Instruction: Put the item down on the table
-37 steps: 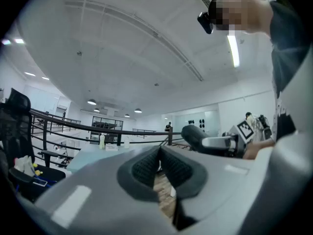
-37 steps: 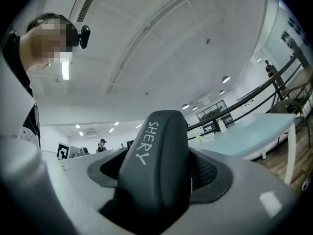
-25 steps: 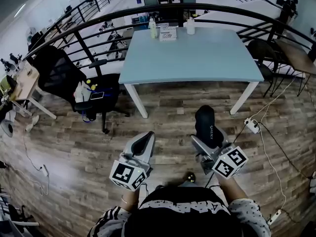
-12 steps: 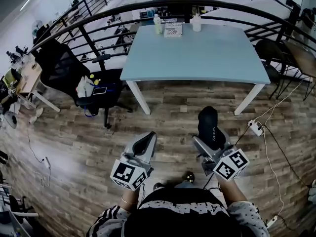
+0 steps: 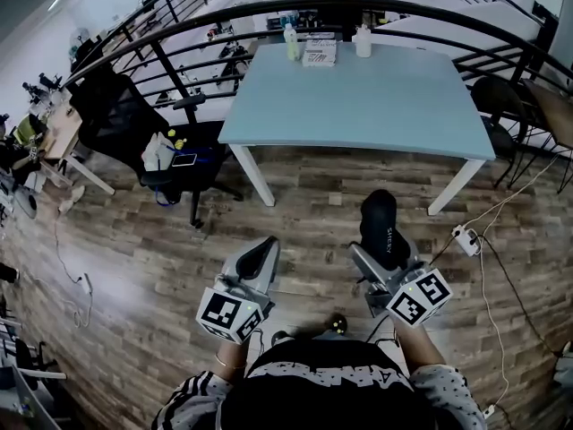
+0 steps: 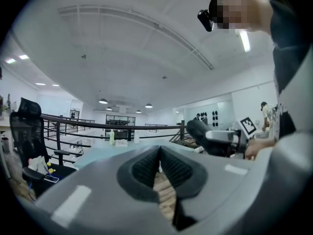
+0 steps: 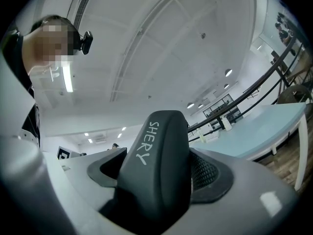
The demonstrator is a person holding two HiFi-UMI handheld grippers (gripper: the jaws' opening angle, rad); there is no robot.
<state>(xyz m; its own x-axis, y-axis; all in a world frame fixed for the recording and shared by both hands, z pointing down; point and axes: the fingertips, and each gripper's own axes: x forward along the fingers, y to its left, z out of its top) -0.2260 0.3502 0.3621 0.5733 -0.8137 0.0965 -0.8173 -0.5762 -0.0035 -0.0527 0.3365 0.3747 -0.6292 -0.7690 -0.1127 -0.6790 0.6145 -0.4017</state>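
My right gripper (image 5: 380, 240) is shut on a black oblong case (image 5: 380, 227) with white lettering; in the right gripper view the black case (image 7: 155, 168) fills the space between the jaws and stands up out of them. My left gripper (image 5: 258, 260) is shut with nothing in it; its ribbed pads (image 6: 146, 168) meet in the left gripper view. Both grippers hover over the wood floor, well short of the light blue table (image 5: 358, 106), which lies ahead of them. The table (image 7: 264, 124) also shows at the right of the right gripper view.
At the table's far edge stand two bottles (image 5: 291, 41) (image 5: 363, 41) and a printed box (image 5: 320, 54). A black office chair (image 5: 125, 128) with items on its seat stands left of the table. A curved black railing (image 5: 269, 12) runs behind. A power strip (image 5: 466, 238) and cables lie on the floor at right.
The view has shifted slightly; the table sits a little lower and nearer in the frame. Both grippers keep their pose, with the case still held.
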